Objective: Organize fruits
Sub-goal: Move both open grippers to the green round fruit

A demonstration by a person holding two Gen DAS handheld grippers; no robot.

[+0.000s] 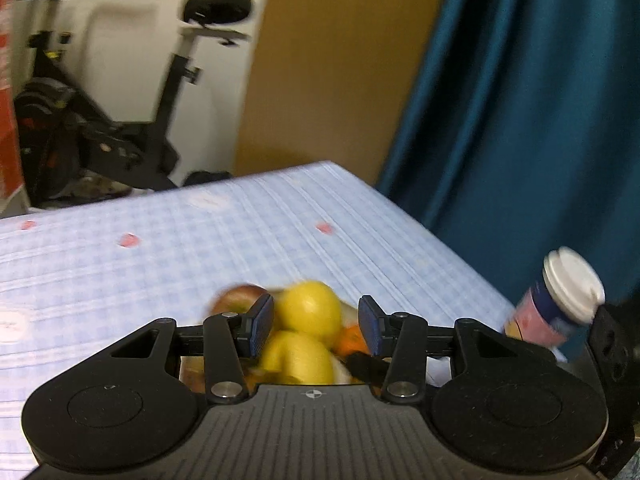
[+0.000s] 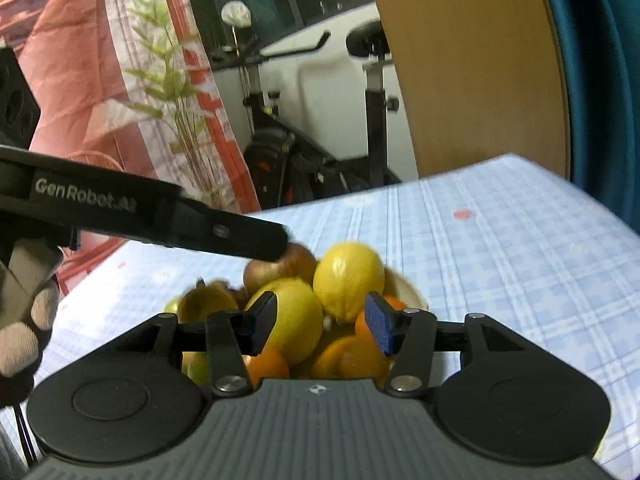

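Note:
A pale bowl point(image 2: 408, 286) heaped with fruit sits on the blue checked tablecloth point(image 2: 500, 248). It holds yellow lemons point(image 2: 347, 276), a red-brown apple point(image 2: 280, 270), oranges point(image 2: 352, 356) and a yellow-green fruit point(image 2: 206, 304). My right gripper point(image 2: 320, 322) is open above the pile, its pads to either side of a lemon point(image 2: 298, 320), empty. My left gripper point(image 1: 316, 324) is open over the same pile, with lemons point(image 1: 310, 310) between its pads; the apple point(image 1: 240, 298) lies at its left. In the right wrist view the left gripper's finger point(image 2: 240, 236) reaches in from the left above the apple.
A white-lidded cup with a pink and blue label point(image 1: 560, 300) stands at the table's right edge. Beyond the table are an exercise bike point(image 1: 120, 120), a wooden panel point(image 1: 340, 64), a teal curtain point(image 1: 520, 100) and a plant point(image 2: 180, 92).

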